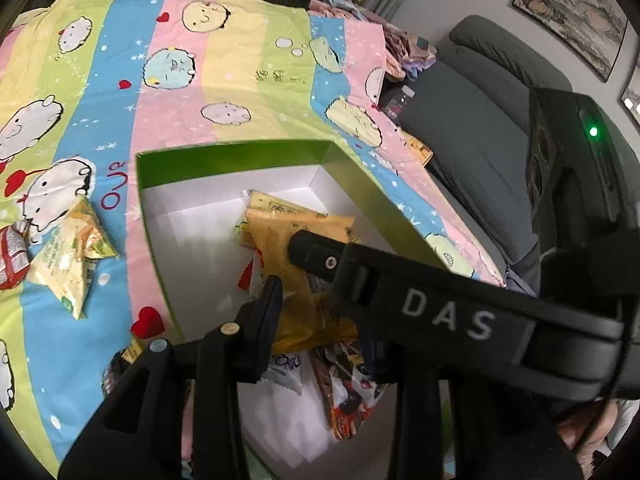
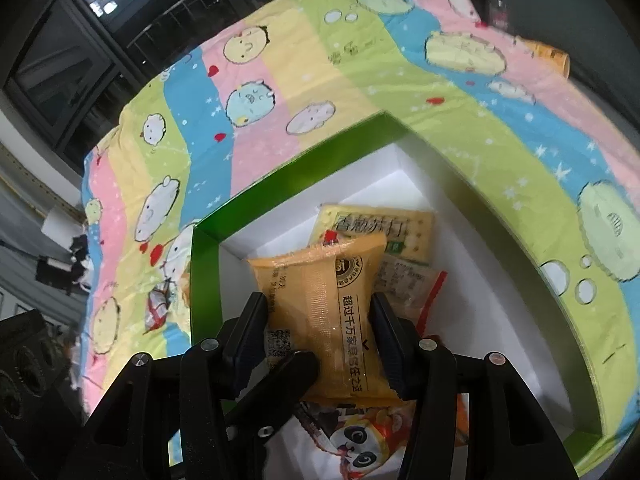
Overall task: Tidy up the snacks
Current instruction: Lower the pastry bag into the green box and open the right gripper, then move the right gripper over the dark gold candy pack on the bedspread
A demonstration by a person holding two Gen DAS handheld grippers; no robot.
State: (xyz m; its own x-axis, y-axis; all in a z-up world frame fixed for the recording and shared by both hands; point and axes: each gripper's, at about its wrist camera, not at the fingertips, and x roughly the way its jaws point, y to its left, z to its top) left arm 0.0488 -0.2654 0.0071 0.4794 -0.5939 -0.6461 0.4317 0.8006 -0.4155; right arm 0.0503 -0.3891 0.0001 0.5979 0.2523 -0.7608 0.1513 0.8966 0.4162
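An orange snack packet (image 2: 320, 296) hangs over the green box with a white inside (image 2: 205, 280). My right gripper (image 2: 318, 322) is shut on the packet across its width. In the left wrist view my left gripper (image 1: 316, 312) pinches the same orange packet (image 1: 304, 232) at its lower end; one of its fingers (image 1: 272, 292) shows, the other is hidden behind the right gripper's black arm (image 1: 440, 304). That left finger (image 2: 294, 364) also lies on the packet's lower corner. Inside the box lie a yellow-green cracker packet (image 2: 372, 228), a clear wrapper (image 2: 404, 280) and a panda packet (image 2: 360, 436).
The green box (image 1: 240, 154) sits on a striped cartoon bedsheet (image 1: 200, 92). Left of it lie a yellow-green packet (image 1: 68, 256) and a red packet (image 1: 12, 256). A dark grey sofa (image 1: 480, 152) stands at the right, with a bottle (image 1: 396, 100) beside the sheet's edge.
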